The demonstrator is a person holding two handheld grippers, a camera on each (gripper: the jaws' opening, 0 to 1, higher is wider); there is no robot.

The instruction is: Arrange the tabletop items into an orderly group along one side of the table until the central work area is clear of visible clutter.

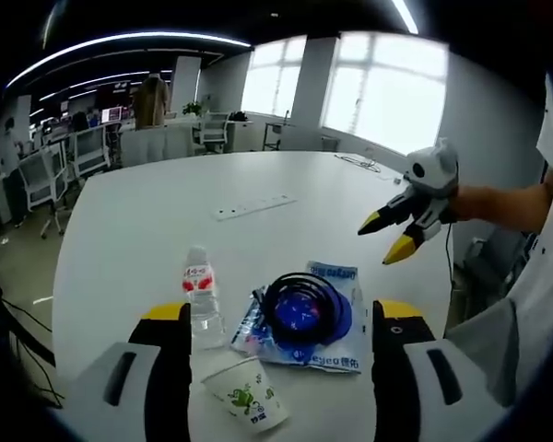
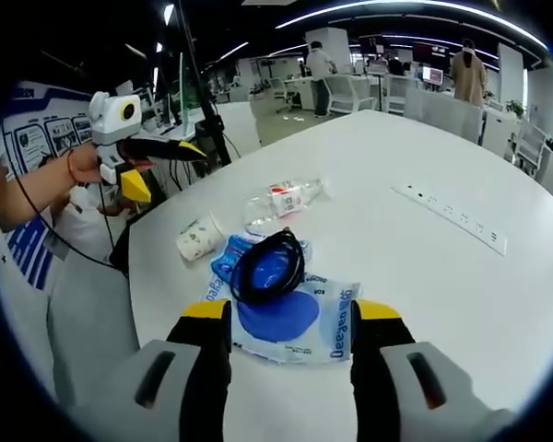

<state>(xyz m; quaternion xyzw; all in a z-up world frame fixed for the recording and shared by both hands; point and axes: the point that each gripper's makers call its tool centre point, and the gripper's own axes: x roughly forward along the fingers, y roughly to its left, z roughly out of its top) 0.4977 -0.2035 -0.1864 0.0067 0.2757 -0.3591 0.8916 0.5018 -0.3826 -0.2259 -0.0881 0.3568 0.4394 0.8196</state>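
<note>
On the white table lies a blue-and-white plastic bag with a coil of black cable on top of it. A clear water bottle with a red label lies on its side beside the bag. A paper cup with a green print lies tipped over near the table's edge. My left gripper stands open just short of these things, its jaws wide apart. My right gripper hovers open above the table, held by a hand. From the other side the bag, cable, bottle and cup lie ahead of the open right gripper; the left gripper hangs open past the table's edge.
A long white power strip lies further in on the table. Office chairs and desks stand around, with people at the far desks. A person's arm and shirt are close at the table's edge.
</note>
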